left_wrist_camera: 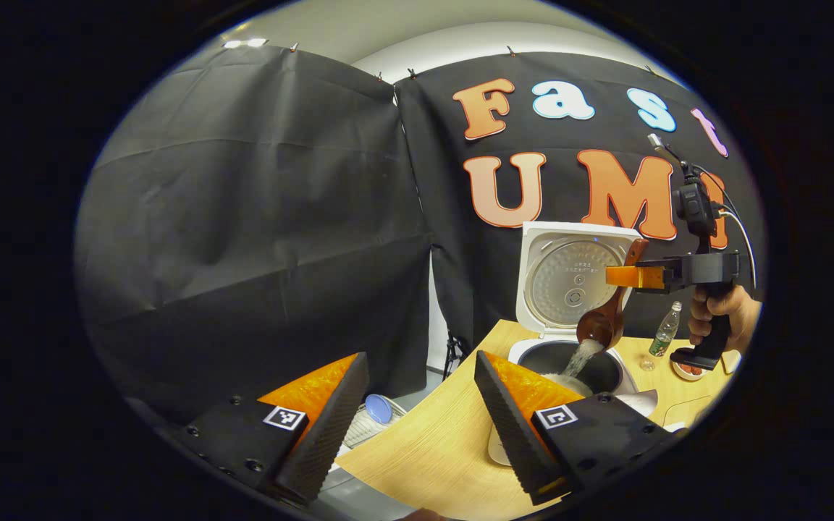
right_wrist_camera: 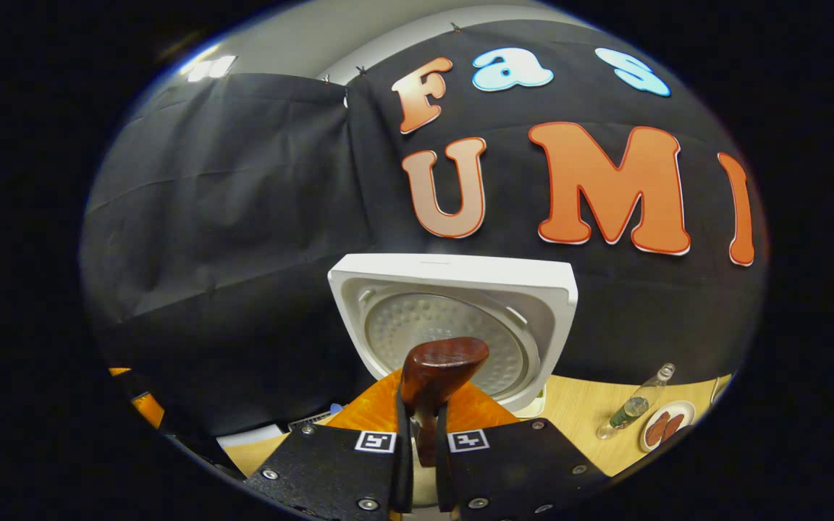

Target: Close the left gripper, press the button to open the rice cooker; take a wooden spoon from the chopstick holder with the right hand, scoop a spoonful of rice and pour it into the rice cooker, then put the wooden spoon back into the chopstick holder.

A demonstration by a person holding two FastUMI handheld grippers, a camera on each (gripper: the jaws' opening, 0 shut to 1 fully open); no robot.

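Note:
The white rice cooker (left_wrist_camera: 533, 286) stands on the wooden table with its lid (right_wrist_camera: 453, 289) swung upright and its dark pot (left_wrist_camera: 601, 369) exposed. In the left gripper view, the right gripper (left_wrist_camera: 623, 277), held by a hand (left_wrist_camera: 725, 311), grips the handle of the wooden spoon (left_wrist_camera: 605, 318) above the pot. The spoon is tipped bowl-down and white rice (left_wrist_camera: 582, 357) streams from it into the pot. In the right gripper view, the right gripper (right_wrist_camera: 422, 423) is shut on the spoon handle (right_wrist_camera: 437, 369), which sticks up in front of the lid. My left gripper (left_wrist_camera: 419, 358) hangs open left of the cooker, holding nothing.
A clear plastic bottle (left_wrist_camera: 664, 333) and a small plate with reddish food (left_wrist_camera: 688, 371) sit right of the cooker; both are also in the right gripper view, bottle (right_wrist_camera: 634, 407) and plate (right_wrist_camera: 667, 425). A blue object (left_wrist_camera: 378, 407) lies in a rack below the table's left edge.

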